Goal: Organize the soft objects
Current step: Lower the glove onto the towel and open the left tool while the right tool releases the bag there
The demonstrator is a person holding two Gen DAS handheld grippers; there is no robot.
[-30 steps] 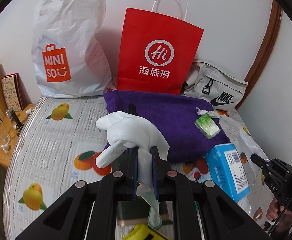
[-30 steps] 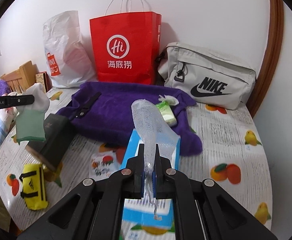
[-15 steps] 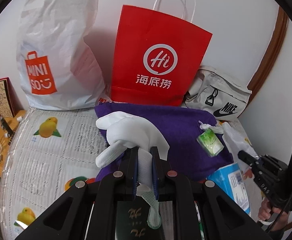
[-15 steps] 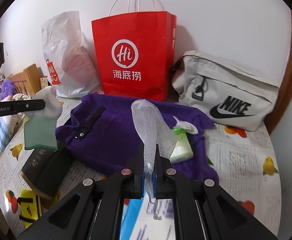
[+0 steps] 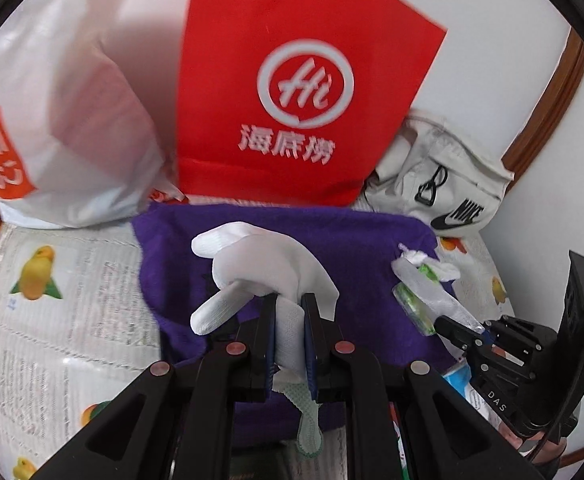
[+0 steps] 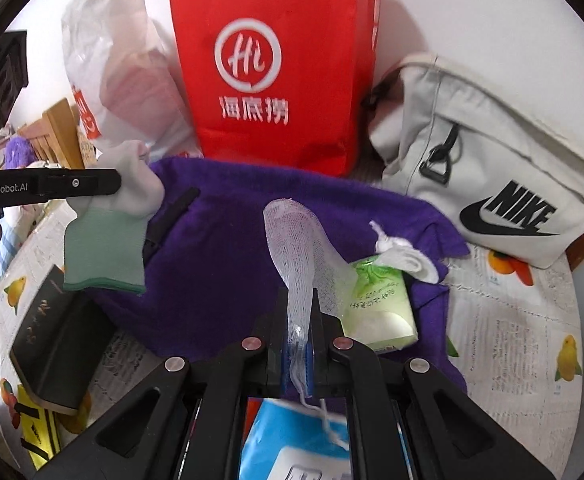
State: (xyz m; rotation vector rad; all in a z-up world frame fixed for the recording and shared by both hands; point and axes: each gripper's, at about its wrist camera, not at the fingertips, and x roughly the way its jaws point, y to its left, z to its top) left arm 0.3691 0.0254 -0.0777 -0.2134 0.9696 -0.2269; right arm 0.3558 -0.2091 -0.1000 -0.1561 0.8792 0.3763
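Fingers [image 5: 268, 332] of the left gripper pinch a glove [image 5: 268, 264]; right ones [image 6: 282, 320] pinch mesh [image 6: 292, 240] (both limp); red bag [image 6: 276, 68] stands at twelve o'clock.

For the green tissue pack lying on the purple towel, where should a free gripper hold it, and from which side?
Probably from above, closing on the two long edges of the green tissue pack. It lies flat on the purple towel, and the knotted white cloth crowds its far end, so grip nearer the near end.
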